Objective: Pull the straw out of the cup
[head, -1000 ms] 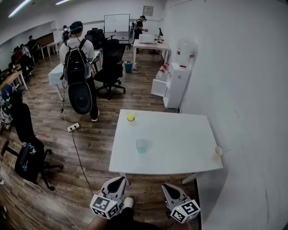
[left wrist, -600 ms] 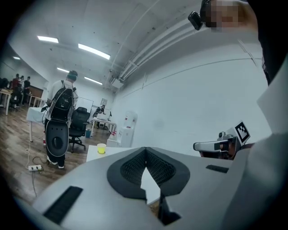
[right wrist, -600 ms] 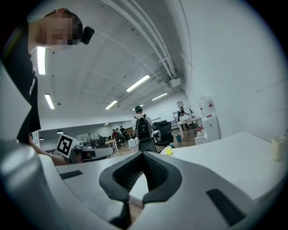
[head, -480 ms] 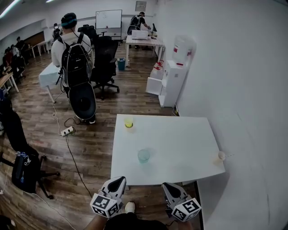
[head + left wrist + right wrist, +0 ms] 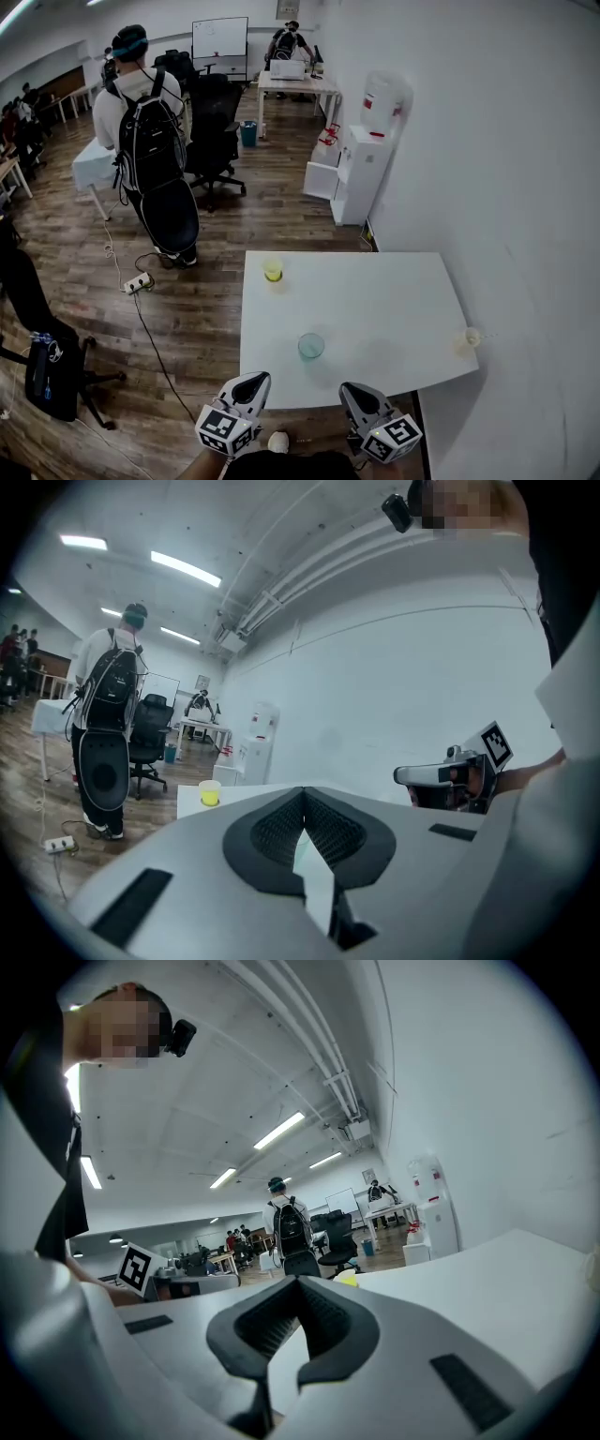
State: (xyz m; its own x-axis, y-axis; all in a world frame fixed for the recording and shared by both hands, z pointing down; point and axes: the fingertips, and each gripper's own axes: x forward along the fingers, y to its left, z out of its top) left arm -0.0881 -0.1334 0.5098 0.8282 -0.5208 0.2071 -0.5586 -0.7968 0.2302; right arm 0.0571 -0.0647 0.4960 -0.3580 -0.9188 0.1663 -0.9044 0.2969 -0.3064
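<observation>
On a white table stand three cups. A clear bluish cup is near the front edge, a yellow cup is at the far left, and a small pale cup with a thin straw poking out sits at the right edge. My left gripper and right gripper hang side by side just short of the table's front edge, both shut and empty. In the left gripper view the jaws meet, with the yellow cup beyond. The right gripper's jaws are also closed tip to tip.
A person with a black backpack stands on the wooden floor left of the table, near office chairs. A power strip and cable lie on the floor. A water dispenser stands against the white wall on the right.
Both grippers and the head view have come forward towards the table, so its front edge now lies close ahead of the jaws. The jaws have stayed shut.
</observation>
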